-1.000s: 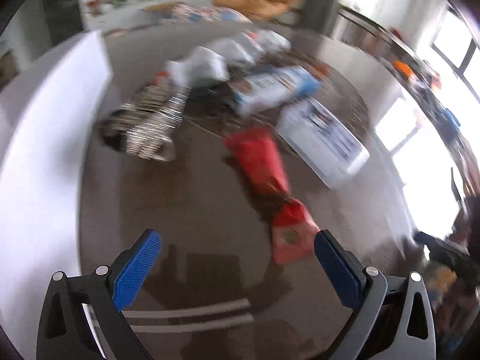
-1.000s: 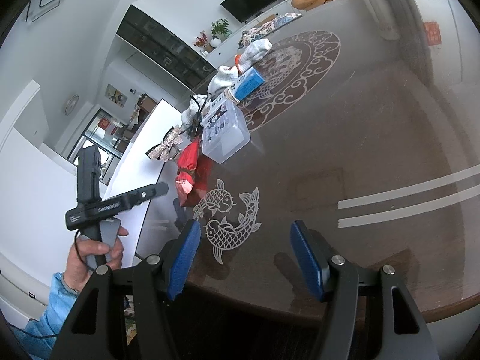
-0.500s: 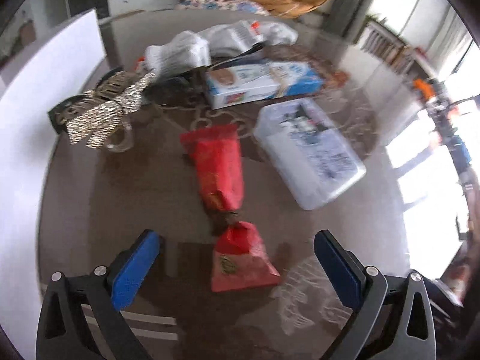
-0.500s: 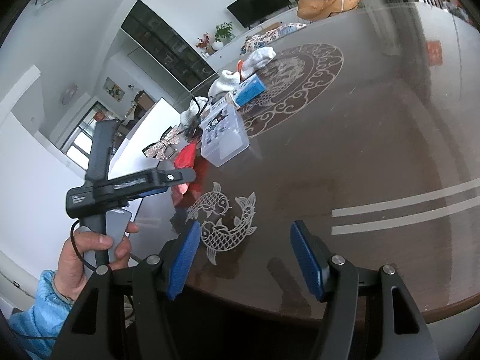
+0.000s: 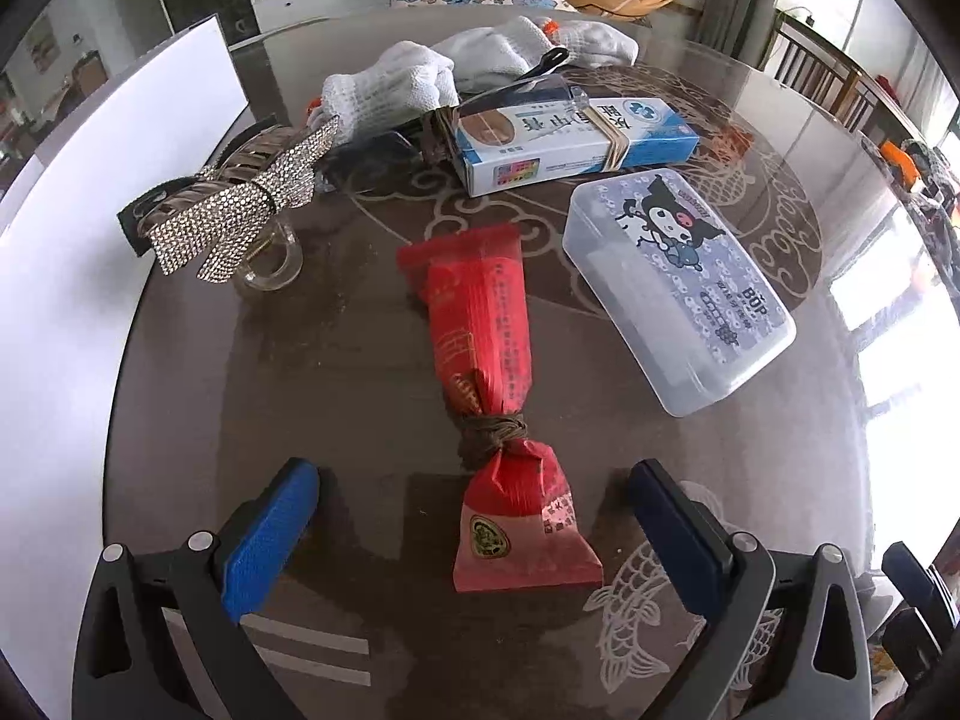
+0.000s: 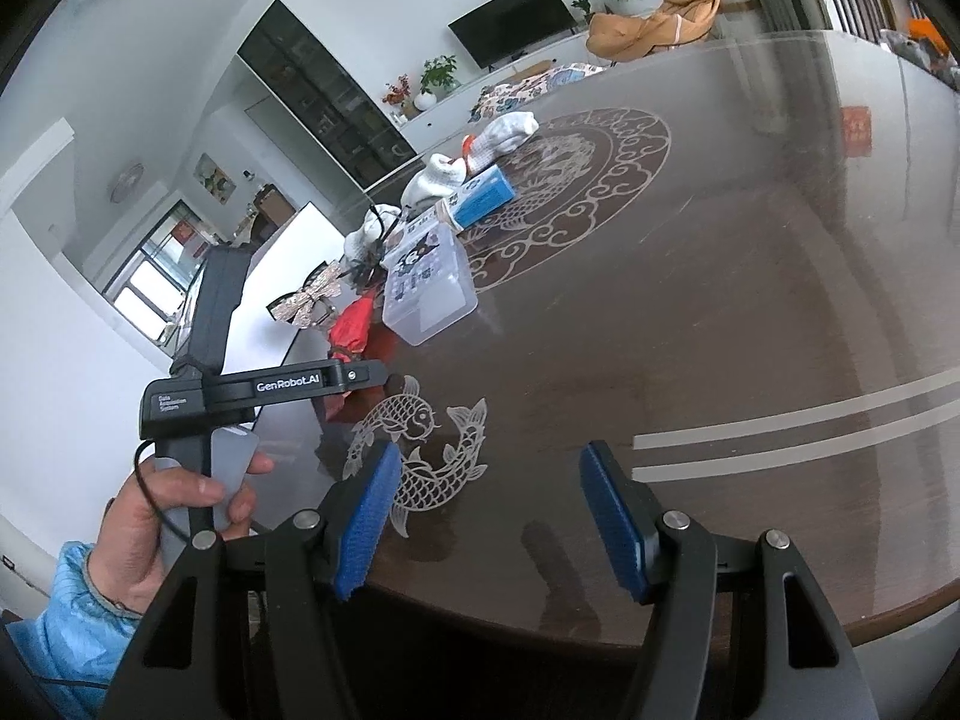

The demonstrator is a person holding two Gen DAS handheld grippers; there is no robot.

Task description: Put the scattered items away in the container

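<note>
Red: one tied packet sits between the spread left claw; one lidded container, one box; right claw released.

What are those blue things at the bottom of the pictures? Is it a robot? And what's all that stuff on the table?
No robot: a person holds a claw in each hand, with a camera on each. The blue things are its fingers. One picture looks out from the left claw, the other from the right claw, which also sees the person's left hand. Both claws are open and hold nothing. On the brown table lie a red packet, a clear plastic box with its lid on, a blue and white carton, a sparkly hair clip and white gloves.
</note>
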